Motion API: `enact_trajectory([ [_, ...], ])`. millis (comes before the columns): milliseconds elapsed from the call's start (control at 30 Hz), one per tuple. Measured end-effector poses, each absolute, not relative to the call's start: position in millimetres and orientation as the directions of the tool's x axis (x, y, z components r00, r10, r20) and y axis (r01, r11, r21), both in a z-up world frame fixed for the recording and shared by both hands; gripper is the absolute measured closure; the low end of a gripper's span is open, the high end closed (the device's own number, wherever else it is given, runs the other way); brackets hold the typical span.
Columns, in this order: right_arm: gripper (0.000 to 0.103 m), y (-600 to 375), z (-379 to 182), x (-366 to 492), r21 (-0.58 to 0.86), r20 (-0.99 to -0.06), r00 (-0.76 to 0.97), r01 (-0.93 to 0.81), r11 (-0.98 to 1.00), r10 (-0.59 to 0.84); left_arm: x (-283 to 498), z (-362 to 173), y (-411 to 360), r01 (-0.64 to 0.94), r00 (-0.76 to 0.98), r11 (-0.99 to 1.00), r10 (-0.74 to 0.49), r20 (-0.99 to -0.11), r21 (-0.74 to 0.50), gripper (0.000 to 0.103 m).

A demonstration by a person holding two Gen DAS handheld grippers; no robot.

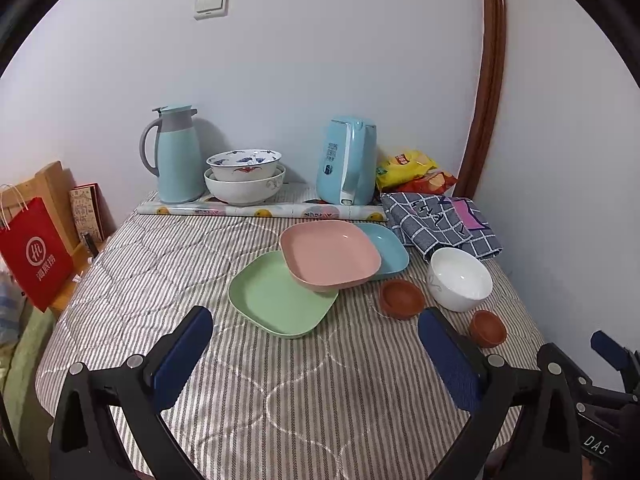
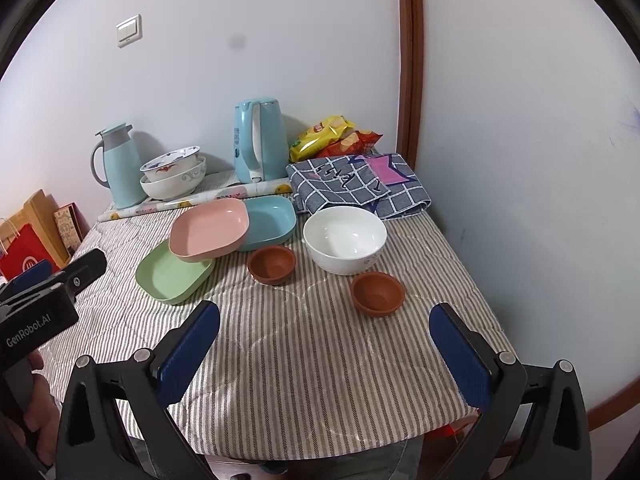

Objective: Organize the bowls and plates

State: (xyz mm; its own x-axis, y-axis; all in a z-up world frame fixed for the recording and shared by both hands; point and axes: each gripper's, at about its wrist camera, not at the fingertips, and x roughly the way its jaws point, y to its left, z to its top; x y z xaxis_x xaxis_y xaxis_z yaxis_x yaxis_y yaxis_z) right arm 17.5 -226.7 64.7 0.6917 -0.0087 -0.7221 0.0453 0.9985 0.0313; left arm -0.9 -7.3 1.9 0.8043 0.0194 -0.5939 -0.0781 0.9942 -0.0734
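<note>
On the striped tablecloth lie three square plates: a pink plate [image 1: 330, 256] [image 2: 209, 230] rests tilted across a green plate [image 1: 280, 300] [image 2: 174, 276] and a blue plate [image 1: 386, 246] [image 2: 270, 220]. To their right stand a white bowl [image 1: 460, 278] [image 2: 345, 240] and two small brown bowls [image 1: 402, 299] [image 2: 271, 265], [image 1: 488, 328] [image 2: 378, 293]. At the back, two patterned bowls [image 1: 244, 174] [image 2: 173, 174] are nested. My left gripper [image 1: 316, 332] is open in front of the green plate, holding nothing. My right gripper [image 2: 325, 326] is open just before the nearer brown bowl, holding nothing.
A teal thermos jug [image 1: 176, 156] [image 2: 118, 168], a blue kettle [image 1: 348, 160] [image 2: 260, 142], snack bags [image 1: 412, 170] [image 2: 332, 136] and a folded checked cloth [image 1: 440, 220] [image 2: 360, 184] line the back by the wall. A red paper bag [image 1: 34, 252] stands off the table's left edge.
</note>
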Motion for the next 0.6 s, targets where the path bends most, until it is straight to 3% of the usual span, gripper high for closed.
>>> enact_trajectory([
  [600, 0.000, -215.3, 66.1, 14.2, 0.017, -0.718, 0.696, 0.027, 0.999, -0.007, -4.9, 4.3, -4.0, -0.079, 0.811, 0.993, 0.013, -0.585, -0.087, 0.000],
])
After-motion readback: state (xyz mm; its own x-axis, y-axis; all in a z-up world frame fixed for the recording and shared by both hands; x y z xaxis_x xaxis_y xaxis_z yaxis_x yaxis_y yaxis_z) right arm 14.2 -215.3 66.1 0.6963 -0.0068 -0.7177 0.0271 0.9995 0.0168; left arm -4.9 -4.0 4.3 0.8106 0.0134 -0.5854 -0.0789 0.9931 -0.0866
